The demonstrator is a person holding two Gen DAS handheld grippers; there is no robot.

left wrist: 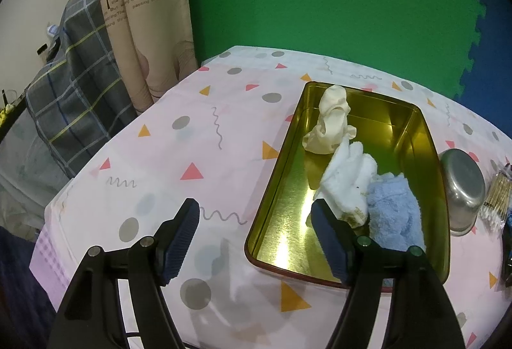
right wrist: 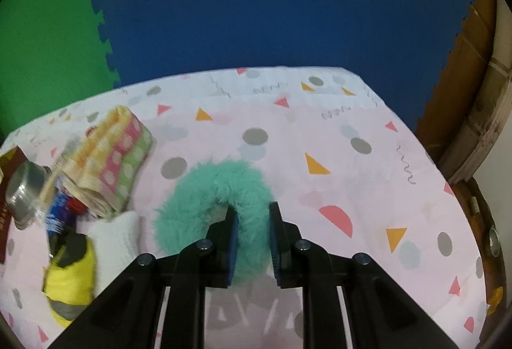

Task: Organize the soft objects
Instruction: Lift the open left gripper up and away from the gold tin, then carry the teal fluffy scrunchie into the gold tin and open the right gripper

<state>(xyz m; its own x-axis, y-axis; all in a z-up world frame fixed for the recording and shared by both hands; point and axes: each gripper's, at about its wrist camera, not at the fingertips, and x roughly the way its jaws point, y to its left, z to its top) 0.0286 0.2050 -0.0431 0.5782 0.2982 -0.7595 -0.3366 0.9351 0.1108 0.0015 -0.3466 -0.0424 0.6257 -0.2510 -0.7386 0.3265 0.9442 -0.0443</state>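
Observation:
A gold metal tin [left wrist: 281, 176] lies on the patterned tablecloth and holds a cream cloth [left wrist: 331, 121], a white sock [left wrist: 348, 179] and a light blue towel [left wrist: 395, 211]. My left gripper [left wrist: 256, 240] is open and empty, above the tin's near left corner. My right gripper [right wrist: 252, 240] is shut on a fluffy teal ring [right wrist: 204, 205], its fingers pinching the ring's right side just above the cloth. A checked folded towel [right wrist: 112, 160], a white sock [right wrist: 118, 237] and a yellow and grey sock [right wrist: 68, 278] lie to the left of it.
A steel bowl [left wrist: 464, 189] and a pack of cotton swabs [left wrist: 497, 198] sit right of the tin. The bowl [right wrist: 22, 192] and a blue-red packet [right wrist: 60, 211] show in the right wrist view. Green and blue foam mats stand behind the table.

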